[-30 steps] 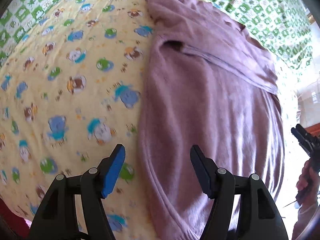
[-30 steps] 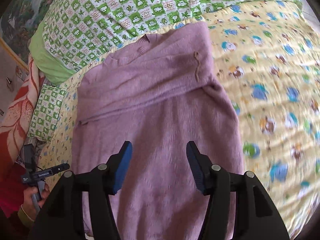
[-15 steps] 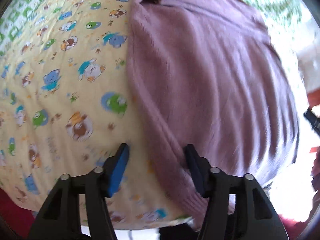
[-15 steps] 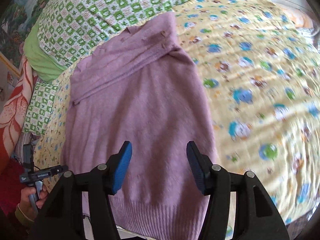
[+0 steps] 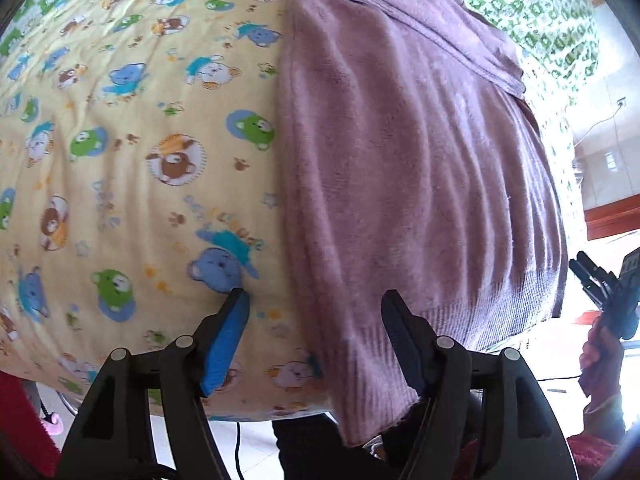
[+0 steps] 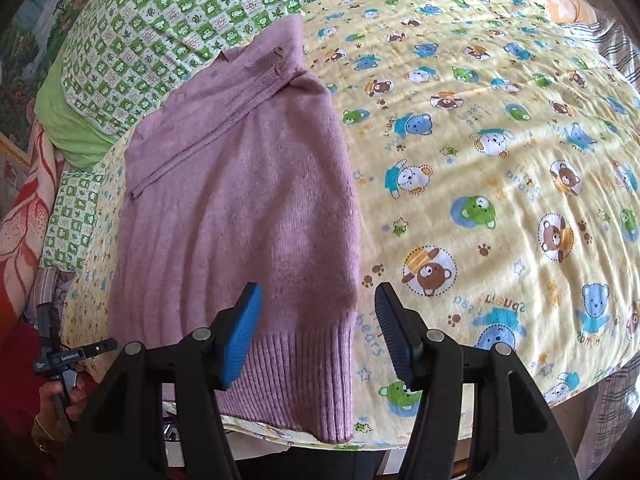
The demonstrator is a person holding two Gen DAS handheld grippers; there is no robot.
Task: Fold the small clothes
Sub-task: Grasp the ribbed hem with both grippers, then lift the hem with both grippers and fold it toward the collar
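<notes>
Both hand-held grippers hovered over the near edge of the bed, each with its jaws apart and nothing pinched. The left gripper (image 5: pixel 314 312) straddled one side edge of the purple sweater (image 5: pixel 420 168) near its ribbed hem; its jaws had just been opening, with the knit between them but not pressed by either pad. The right gripper (image 6: pixel 318 308) hung above the opposite hem corner, its blue pad over the ribbing and its black pad over the yellow bear-print blanket (image 6: pixel 500 184), again clamping nothing.

As for progress, the job looked partly done. The sweater (image 6: pixel 240 208) lay flat as a long narrow panel, and at least one sleeve seemed already folded across the chest, judging by the ribbed band running slantwise below the collar. What remained, as far as I could judge, was the lengthwise fold: taking the hem at both corners and carrying it toward the collar.

The garment was a soft, fuzzy mauve knit, lightly rippled along its length, with a ribbed hem that drooped just over the near edge of the bed. Its collar end reached toward the green checked quilt (image 6: pixel 192 12) at the far side.
</notes>
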